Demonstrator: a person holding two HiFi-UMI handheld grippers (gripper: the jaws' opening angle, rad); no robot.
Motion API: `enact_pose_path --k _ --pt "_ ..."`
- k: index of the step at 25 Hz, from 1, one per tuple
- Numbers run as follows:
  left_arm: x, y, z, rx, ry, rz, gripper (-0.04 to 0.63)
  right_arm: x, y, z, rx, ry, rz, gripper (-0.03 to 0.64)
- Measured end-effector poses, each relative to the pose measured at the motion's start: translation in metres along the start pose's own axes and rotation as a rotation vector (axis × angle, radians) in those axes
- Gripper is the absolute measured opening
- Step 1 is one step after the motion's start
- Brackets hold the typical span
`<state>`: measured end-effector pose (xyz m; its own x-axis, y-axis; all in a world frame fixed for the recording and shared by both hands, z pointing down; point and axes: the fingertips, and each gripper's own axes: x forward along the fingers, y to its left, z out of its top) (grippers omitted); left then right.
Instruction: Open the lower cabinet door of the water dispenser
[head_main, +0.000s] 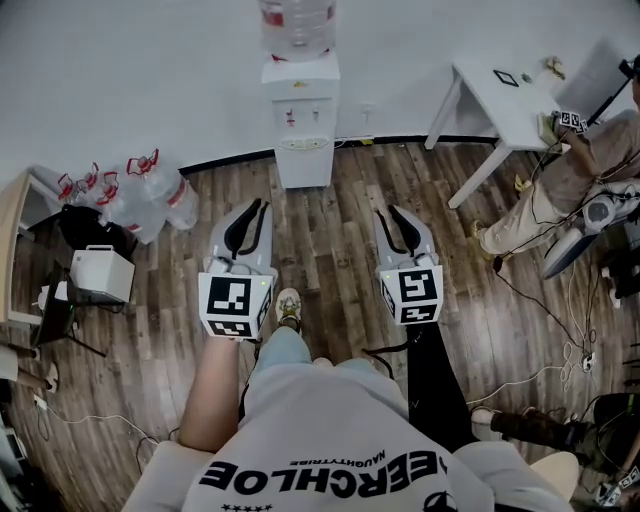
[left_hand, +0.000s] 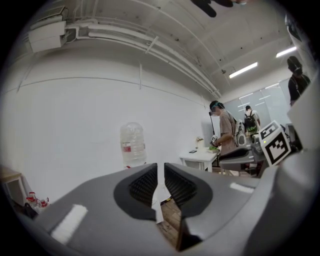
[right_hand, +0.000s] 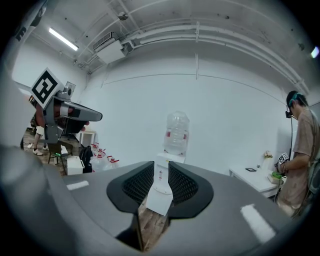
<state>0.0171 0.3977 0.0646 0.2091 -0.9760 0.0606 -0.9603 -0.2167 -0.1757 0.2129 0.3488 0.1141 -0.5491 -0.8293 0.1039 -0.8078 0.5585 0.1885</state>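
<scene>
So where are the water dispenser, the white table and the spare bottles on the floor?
water dispenser (head_main: 303, 168): head view, its lower front.
white table (head_main: 500, 105): head view, bare tabletop.
spare bottles (head_main: 163, 197): head view, side of the nearest bottle.

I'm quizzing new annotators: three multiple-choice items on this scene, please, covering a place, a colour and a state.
1. Where is the water dispenser? A) against the wall B) under a table C) lying on the floor
2. Handles on the spare jugs are: A) blue B) red C) green
3. The right gripper is: A) shut on a cup B) shut, empty C) open, empty
Key: 1A, it backs onto the wall; 2B, red tops show; 3C, its jaws stand apart with nothing between.
</scene>
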Motion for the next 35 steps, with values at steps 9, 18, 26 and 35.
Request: enact_pose_path --k 9,18,26,35 --pt "0.068 0.026 -0.006 0.025 -0.018 -0.035 0.055 0.061 -0.015 -0.006 -0.018 0.03 -0.014 0.069" --pt "0.164 0.061 0.006 0.015 -0.019 -0.116 0.055 0.142 -0.047 0.013 -0.019 0.053 -0.055 0.069" --pt "0.233 0.11 0.01 0.022 -0.007 -0.147 0.055 0.224 -0.064 0.029 0.0 0.041 -0.078 0.069" --pt "0.299 0.148 0.017 0.009 -0.021 -0.195 0.056 0.289 -0.08 0.045 0.002 0.029 -0.114 0.069"
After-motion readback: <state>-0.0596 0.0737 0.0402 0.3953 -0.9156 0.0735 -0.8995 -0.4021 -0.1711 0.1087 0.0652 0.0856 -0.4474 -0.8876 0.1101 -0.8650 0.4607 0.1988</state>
